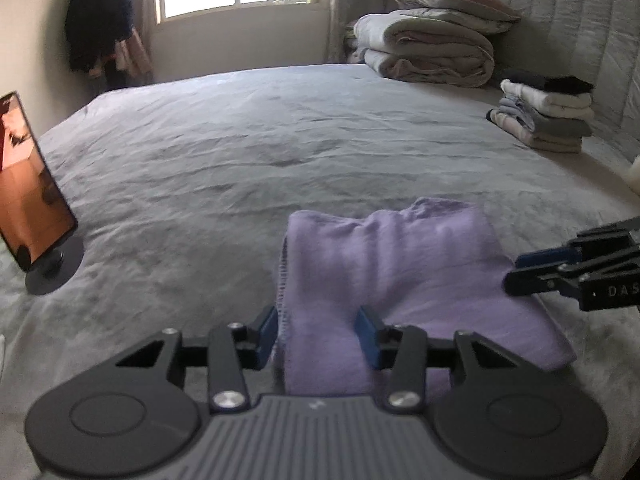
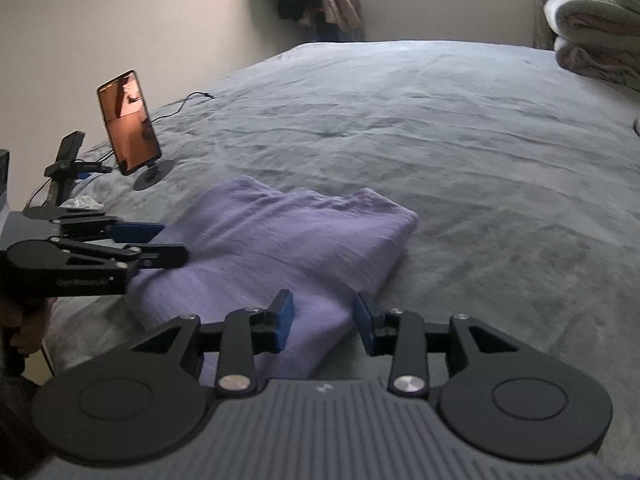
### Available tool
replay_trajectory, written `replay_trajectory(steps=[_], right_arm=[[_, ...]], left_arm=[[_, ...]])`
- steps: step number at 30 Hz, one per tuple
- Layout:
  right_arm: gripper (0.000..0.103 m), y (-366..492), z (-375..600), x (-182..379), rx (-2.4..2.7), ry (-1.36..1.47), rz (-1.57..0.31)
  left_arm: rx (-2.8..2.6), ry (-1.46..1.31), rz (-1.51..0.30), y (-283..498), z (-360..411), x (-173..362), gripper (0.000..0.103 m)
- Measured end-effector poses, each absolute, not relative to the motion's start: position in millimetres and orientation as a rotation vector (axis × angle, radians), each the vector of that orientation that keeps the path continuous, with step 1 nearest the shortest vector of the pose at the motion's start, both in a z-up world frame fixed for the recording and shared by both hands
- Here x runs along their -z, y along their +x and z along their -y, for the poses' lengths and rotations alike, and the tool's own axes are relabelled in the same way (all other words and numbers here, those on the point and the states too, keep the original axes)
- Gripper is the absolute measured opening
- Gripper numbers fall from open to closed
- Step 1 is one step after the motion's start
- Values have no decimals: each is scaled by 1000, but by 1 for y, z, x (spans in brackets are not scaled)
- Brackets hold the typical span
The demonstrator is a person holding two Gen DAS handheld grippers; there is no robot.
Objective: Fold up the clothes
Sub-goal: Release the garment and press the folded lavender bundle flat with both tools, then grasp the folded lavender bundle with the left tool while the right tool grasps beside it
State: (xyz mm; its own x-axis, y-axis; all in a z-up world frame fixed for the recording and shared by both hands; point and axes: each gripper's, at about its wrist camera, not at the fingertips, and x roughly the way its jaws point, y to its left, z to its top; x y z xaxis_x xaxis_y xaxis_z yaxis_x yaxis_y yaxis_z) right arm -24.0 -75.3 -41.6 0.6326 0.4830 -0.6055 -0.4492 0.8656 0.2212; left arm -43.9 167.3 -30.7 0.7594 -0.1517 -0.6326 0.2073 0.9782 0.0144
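Observation:
A folded lilac garment (image 1: 400, 264) (image 2: 288, 240) lies flat on the grey bed (image 1: 240, 152). My left gripper (image 1: 318, 332) stands over its near left edge with the jaws apart. The cloth's stitched edge lies between the blue pads (image 1: 266, 334), which do not pinch it. My right gripper (image 2: 324, 324) straddles the garment's near right corner, jaws apart, with cloth lying loose between them. Each gripper shows in the other's view: the right gripper (image 1: 514, 272) at the garment's right side, the left gripper (image 2: 172, 244) at its left side, held by a hand (image 2: 24, 320).
A phone on a round stand (image 1: 28, 200) (image 2: 128, 124) stands left of the garment, with a cable (image 2: 188, 100) behind it. A stack of folded clothes (image 1: 544, 116) sits by the padded headboard (image 1: 580, 40). Rolled duvets and pillows (image 1: 432, 48) fill the far corner.

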Motion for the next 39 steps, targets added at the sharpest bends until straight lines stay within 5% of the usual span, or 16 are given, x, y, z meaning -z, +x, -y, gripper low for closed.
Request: replay_trajectory(steps=[7, 12, 22, 31, 39], right_arm=[[46, -23, 83, 38, -494, 76, -719], [60, -19, 88, 35, -496, 126, -736], [62, 3, 109, 40, -486, 441, -879], [61, 20, 154, 66, -416, 975, -997], [61, 27, 151, 67, -412, 1031, -1002]], left_arm=[[158, 71, -705, -41, -168, 29, 52], [144, 35, -738, -36, -173, 29, 64], [121, 5, -798, -26, -172, 31, 88], [228, -361, -880, -5, -215, 34, 87], [250, -539, -862, 12, -228, 45, 86]])
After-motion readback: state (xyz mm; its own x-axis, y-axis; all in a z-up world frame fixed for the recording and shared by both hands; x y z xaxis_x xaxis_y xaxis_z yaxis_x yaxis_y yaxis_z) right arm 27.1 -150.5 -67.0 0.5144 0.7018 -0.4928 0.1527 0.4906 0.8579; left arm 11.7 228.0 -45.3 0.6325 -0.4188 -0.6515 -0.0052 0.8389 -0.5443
